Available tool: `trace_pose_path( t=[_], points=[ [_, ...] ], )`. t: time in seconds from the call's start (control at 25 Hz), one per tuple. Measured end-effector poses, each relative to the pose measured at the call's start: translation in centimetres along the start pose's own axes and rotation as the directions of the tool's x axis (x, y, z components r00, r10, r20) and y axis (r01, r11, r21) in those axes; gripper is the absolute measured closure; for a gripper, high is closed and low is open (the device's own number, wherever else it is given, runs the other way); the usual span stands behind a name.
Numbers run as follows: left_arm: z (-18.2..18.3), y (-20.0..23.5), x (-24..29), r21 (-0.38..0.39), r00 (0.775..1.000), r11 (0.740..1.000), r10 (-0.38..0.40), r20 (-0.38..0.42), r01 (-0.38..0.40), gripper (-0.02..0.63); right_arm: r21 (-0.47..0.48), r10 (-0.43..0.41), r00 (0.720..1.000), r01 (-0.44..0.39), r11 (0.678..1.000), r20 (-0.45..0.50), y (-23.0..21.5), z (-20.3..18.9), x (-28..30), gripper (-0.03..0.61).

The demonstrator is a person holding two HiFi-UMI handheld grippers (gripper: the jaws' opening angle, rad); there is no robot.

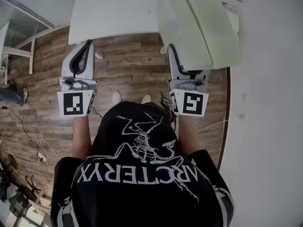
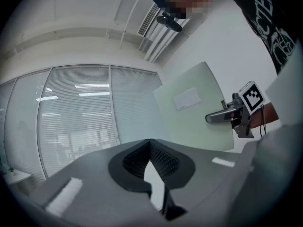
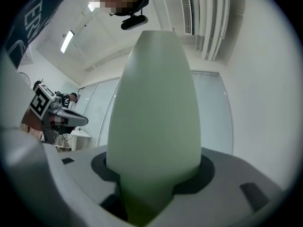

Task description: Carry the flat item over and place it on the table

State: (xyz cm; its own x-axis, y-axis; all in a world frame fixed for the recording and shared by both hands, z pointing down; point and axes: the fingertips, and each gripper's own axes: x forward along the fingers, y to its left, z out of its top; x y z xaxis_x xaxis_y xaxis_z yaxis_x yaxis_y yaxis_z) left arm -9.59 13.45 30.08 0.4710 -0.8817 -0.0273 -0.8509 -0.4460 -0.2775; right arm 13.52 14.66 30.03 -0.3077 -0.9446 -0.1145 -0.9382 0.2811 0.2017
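Observation:
The flat item is a pale green board point(image 1: 199, 22) with a white label on it. My right gripper point(image 1: 171, 48) is shut on its near edge, and the board rises ahead of me, leaning past the white table point(image 1: 113, 13). In the right gripper view the board point(image 3: 154, 103) fills the middle and stands out of the jaws of the right gripper point(image 3: 154, 174). My left gripper point(image 1: 89, 42) is held level to the left with nothing in it. In its own view the left gripper point(image 2: 149, 142) has its tips meeting, and the board point(image 2: 194, 108) shows off to the right.
A white wall point(image 1: 270, 103) runs close along the right. Wood floor point(image 1: 128, 70) lies below, with cables point(image 1: 28, 136) at the left. White furniture legs point(image 1: 19, 51) and another person's leg point(image 1: 12, 96) are at the far left. Glass walls with blinds point(image 2: 75, 117) stand beyond.

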Motion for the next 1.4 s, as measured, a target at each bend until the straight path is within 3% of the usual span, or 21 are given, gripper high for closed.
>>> trace_pose_path(
  t=[0.16, 0.44, 0.68, 0.88, 1.16, 1.4],
  points=[
    [0.7, -1.2, 1.6, 0.004, 1.0, 1.0, 0.024, 0.019, -0.024, 0.604, 0.013, 0.046, 0.999, -0.046, 0.999, -0.002, -0.6, -0.6, 0.9, 0.305],
    [-1.5, -1.9, 4.5, -0.02, 0.996, 0.998, 0.063, -0.058, -0.065, 0.604, 0.007, 0.126, 0.991, -0.126, 0.992, -0.036, -1.7, -3.0, 4.5, 0.305],
    [-4.3, 3.5, 8.8, -0.041, 0.997, 0.997, 0.056, -0.058, -0.058, 0.604, 0.009, 0.125, 0.991, -0.125, 0.992, -0.045, -0.5, -4.2, 11.7, 0.305],
    [-6.5, 8.8, 15.4, 0.018, 0.999, 1.0, -0.008, -0.043, 0.008, 0.604, -0.023, 0.105, 0.992, -0.107, 0.994, -0.07, 0.3, -5.3, 20.0, 0.305],
    [-8.9, 15.4, 22.6, -0.041, 0.997, 0.997, -0.072, -0.035, 0.071, 0.604, -0.031, 0.054, 0.987, -0.059, 0.998, -0.15, 0.4, -7.2, 28.7, 0.305],
    [-10.6, 17.2, 24.6, -0.07, 0.993, 0.993, -0.1, -0.06, 0.096, 0.604, 0.022, 0.018, 0.982, -0.014, 1.0, -0.187, 0.2, -10.4, 32.0, 0.305]
  ],
)
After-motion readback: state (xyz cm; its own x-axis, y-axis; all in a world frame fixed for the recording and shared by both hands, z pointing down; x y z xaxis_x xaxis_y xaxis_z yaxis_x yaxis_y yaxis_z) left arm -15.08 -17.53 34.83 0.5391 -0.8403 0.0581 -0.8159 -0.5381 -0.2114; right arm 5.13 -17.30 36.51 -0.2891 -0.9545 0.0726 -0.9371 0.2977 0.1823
